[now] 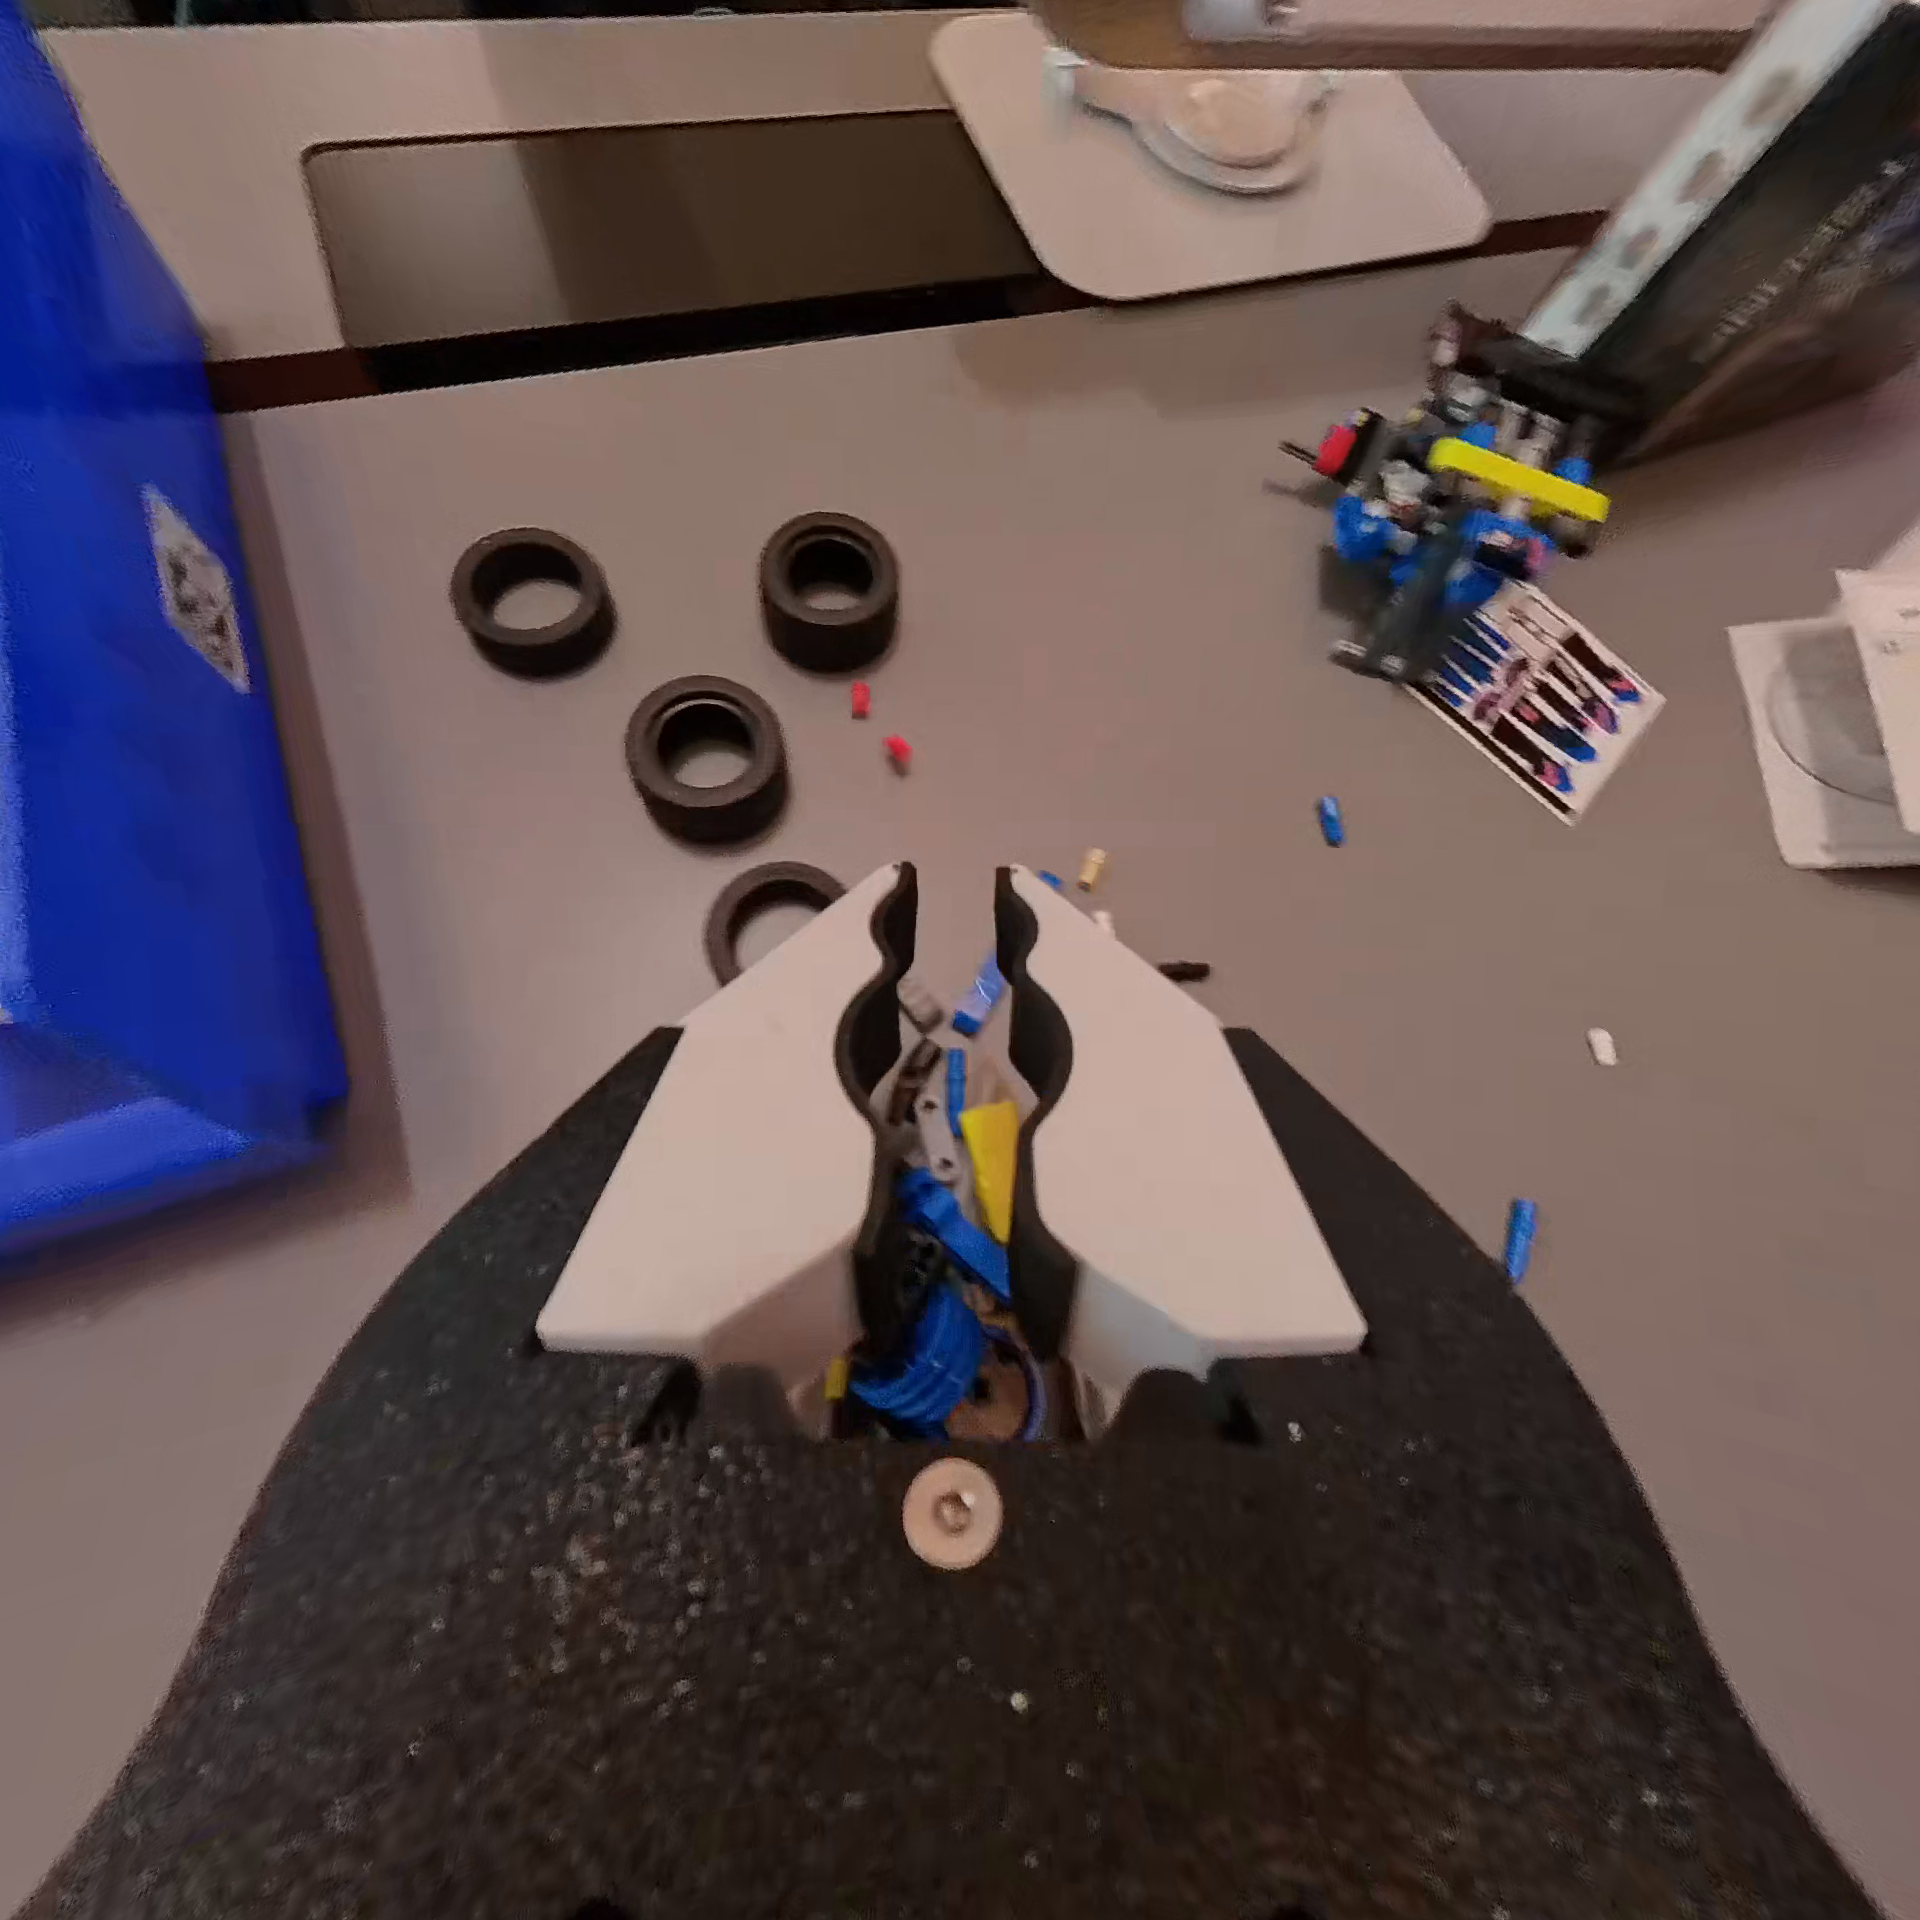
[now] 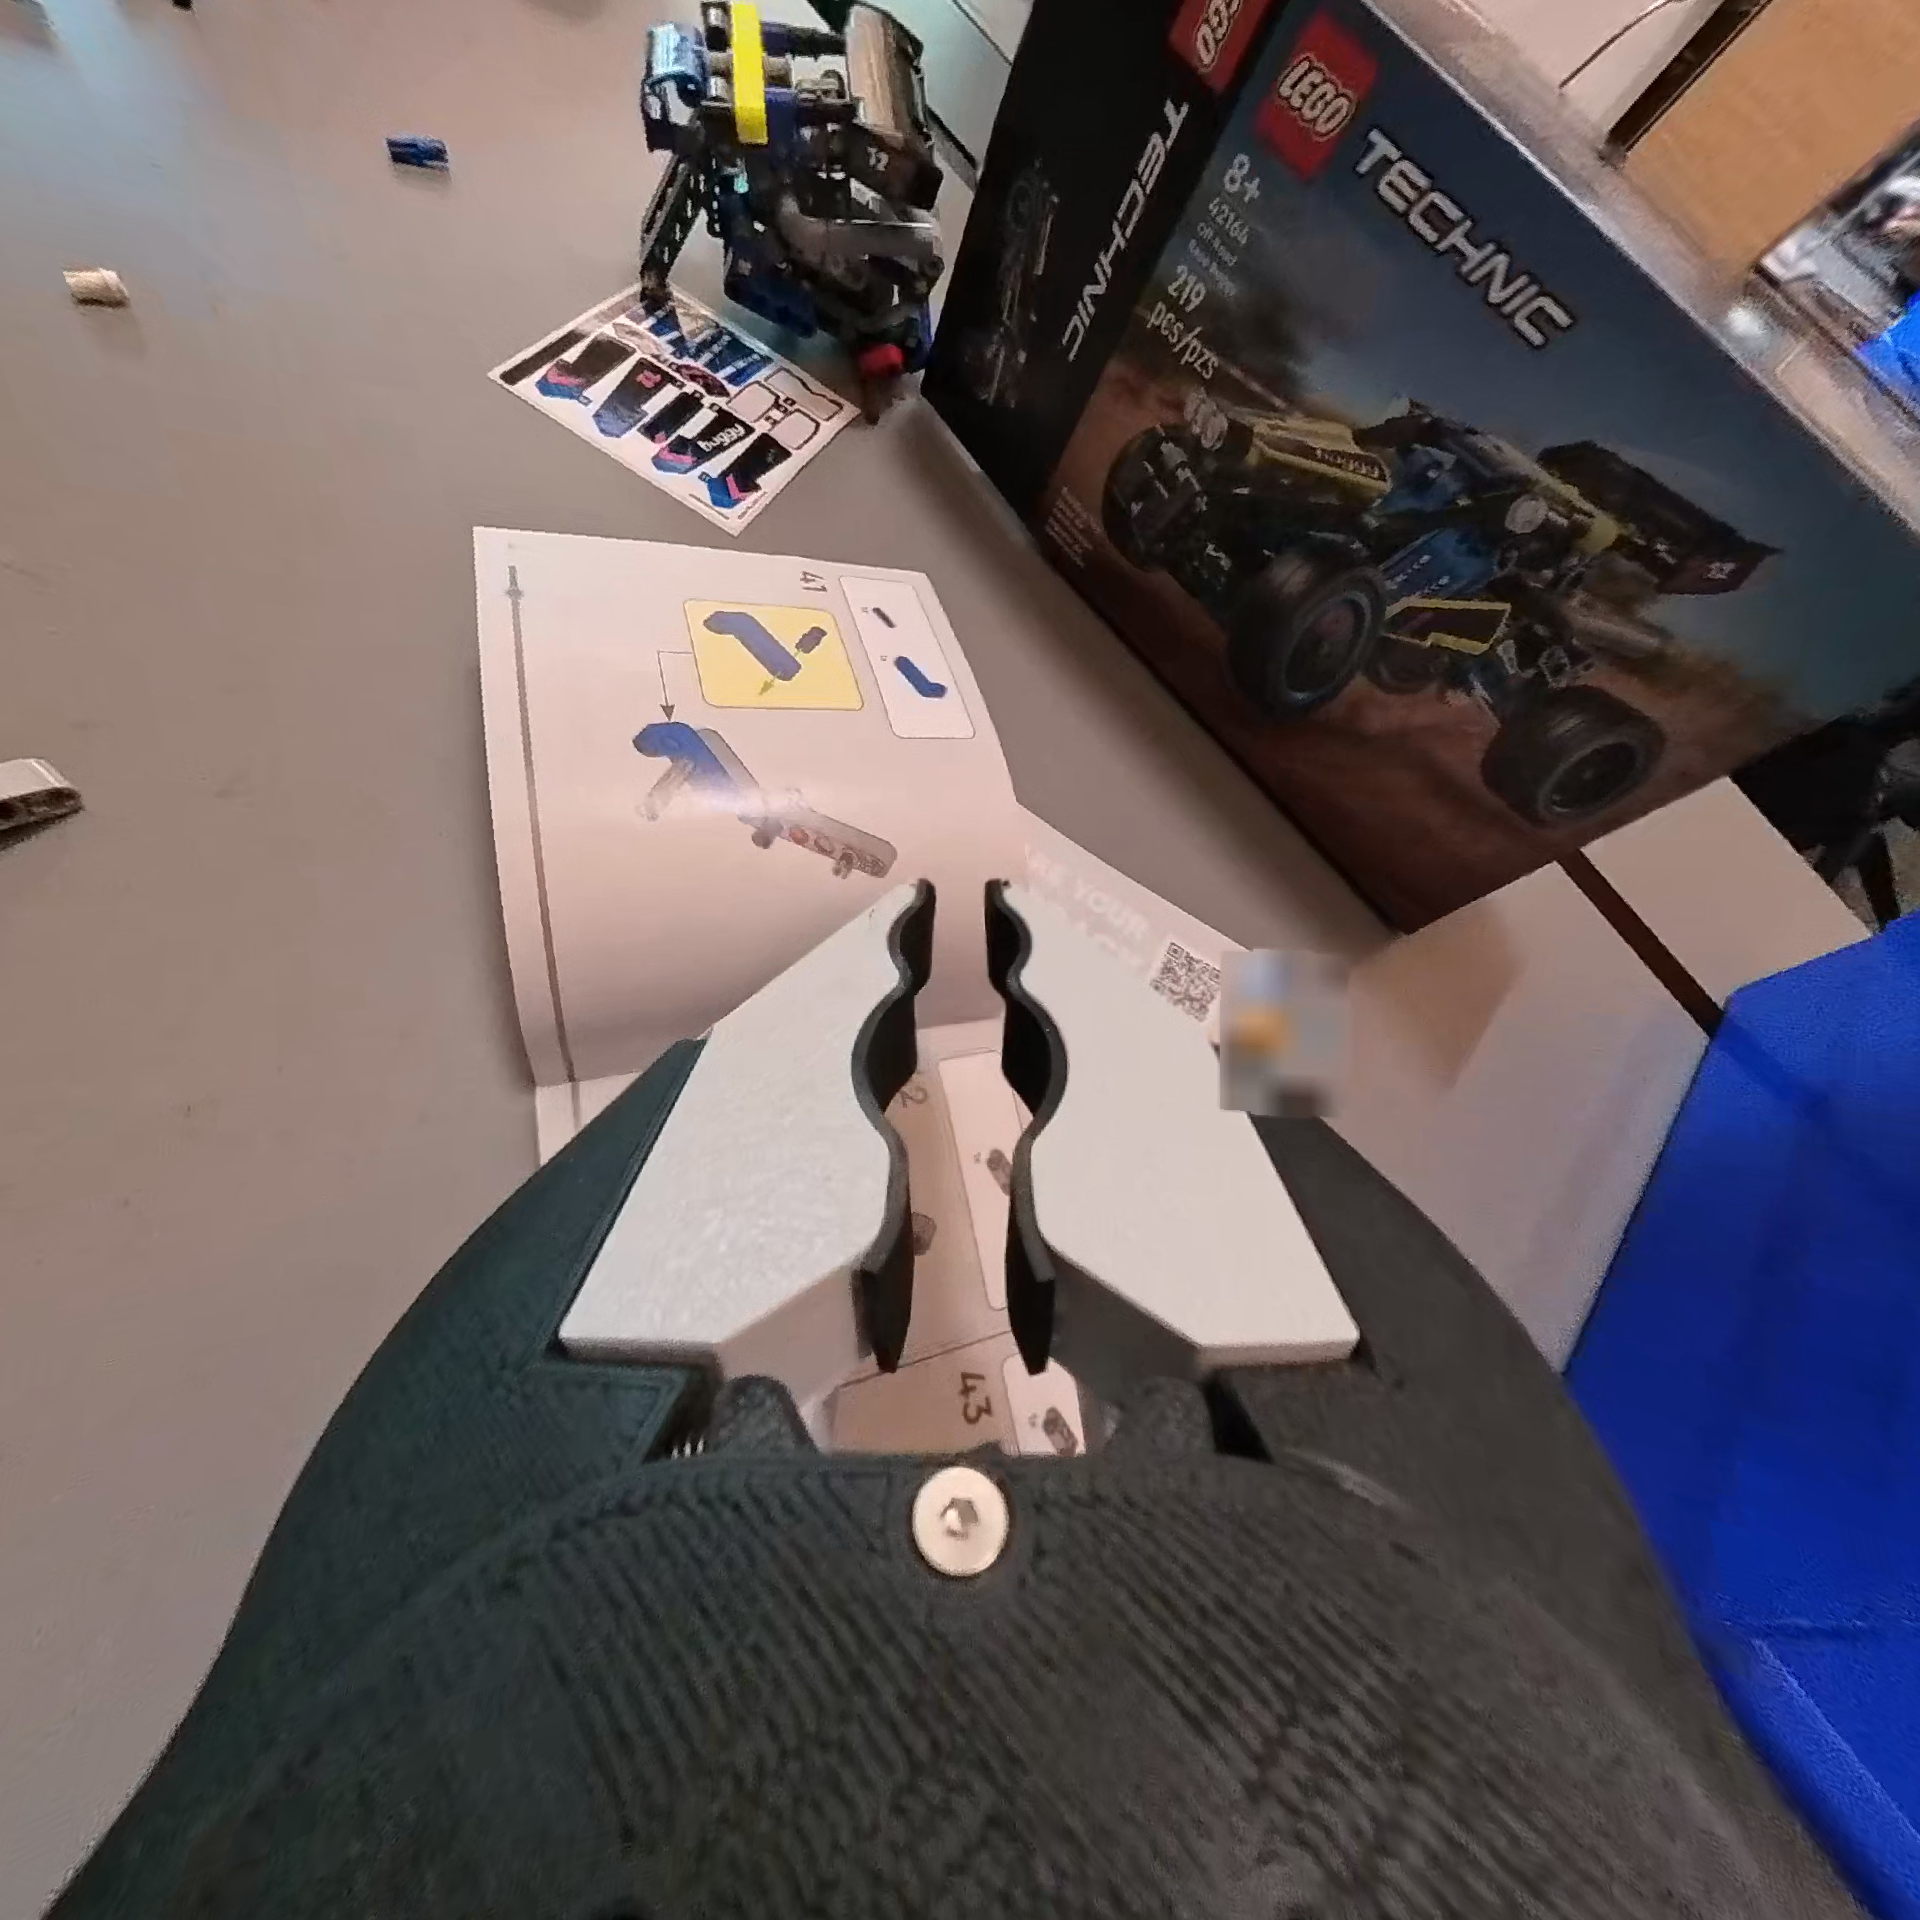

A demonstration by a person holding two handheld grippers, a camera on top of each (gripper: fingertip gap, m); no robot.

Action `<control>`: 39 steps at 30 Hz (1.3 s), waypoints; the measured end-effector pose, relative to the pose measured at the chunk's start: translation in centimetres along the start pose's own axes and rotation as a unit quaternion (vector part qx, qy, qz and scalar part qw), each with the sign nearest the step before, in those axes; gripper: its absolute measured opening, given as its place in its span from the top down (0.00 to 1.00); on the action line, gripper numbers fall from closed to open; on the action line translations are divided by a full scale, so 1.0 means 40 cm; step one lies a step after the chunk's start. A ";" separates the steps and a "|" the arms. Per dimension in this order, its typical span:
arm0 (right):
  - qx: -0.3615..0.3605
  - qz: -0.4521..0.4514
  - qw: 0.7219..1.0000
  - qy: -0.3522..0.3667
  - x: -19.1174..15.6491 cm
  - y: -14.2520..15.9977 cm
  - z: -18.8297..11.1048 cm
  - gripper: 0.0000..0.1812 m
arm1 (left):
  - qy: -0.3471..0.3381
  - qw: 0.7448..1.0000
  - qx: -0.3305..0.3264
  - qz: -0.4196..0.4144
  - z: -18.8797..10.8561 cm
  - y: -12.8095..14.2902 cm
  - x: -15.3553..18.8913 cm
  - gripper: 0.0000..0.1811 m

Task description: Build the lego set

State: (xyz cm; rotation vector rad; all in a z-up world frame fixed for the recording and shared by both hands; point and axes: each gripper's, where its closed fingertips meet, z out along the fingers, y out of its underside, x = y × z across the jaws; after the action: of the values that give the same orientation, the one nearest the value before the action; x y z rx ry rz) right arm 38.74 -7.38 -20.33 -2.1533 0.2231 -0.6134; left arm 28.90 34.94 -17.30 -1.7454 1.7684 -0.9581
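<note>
The set's box [image 2: 1403, 499] stands on the grey table [image 2: 260, 623], the half-built buggy [image 2: 800, 197] just beside its end. The right gripper [image 2: 956, 888] hovers tilted down over the open instruction booklet [image 2: 727, 790], narrowly parted and empty. The left gripper [image 1: 956, 871] points down, narrowly parted, above loose blue and yellow pieces [image 1: 966, 1164] that its fingers [image 1: 748, 1122] largely hide, with one of four black tyres [image 1: 707, 758] cut off.

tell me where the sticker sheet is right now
The sticker sheet lies flat on the table, touching the half-built model, left of the box and beyond the open instruction booklet.
</note>
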 end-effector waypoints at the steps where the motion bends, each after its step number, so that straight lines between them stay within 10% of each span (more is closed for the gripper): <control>1: -0.003 0.000 1.000 -0.006 -0.006 0.001 0.006 0.95 | 0.002 1.000 -0.003 0.017 -0.004 0.005 0.020 0.93; 13: -0.020 -0.011 0.999 -0.041 -0.048 0.006 0.023 0.95 | -0.034 0.996 -0.033 0.072 0.103 -0.048 0.033 0.92; 18: -0.066 -0.043 0.997 -0.005 -0.020 0.035 -0.005 0.97 | 0.041 0.988 0.044 0.139 0.087 -0.091 0.224 0.93; 29: -0.092 -0.078 0.991 -0.055 -0.105 0.051 0.094 1.00 | 0.232 0.929 0.021 0.289 0.191 0.053 0.757 0.93; 39: -0.134 -0.022 0.991 -0.009 -0.090 0.093 0.001 1.00 | 0.188 0.924 -0.038 0.331 0.370 0.114 0.804 1.00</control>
State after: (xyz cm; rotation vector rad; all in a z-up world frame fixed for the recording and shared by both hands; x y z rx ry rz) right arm 35.88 -8.33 -24.54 -2.4276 0.2620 -0.6162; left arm 34.56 0.74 -25.76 -0.8940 2.4321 -0.9545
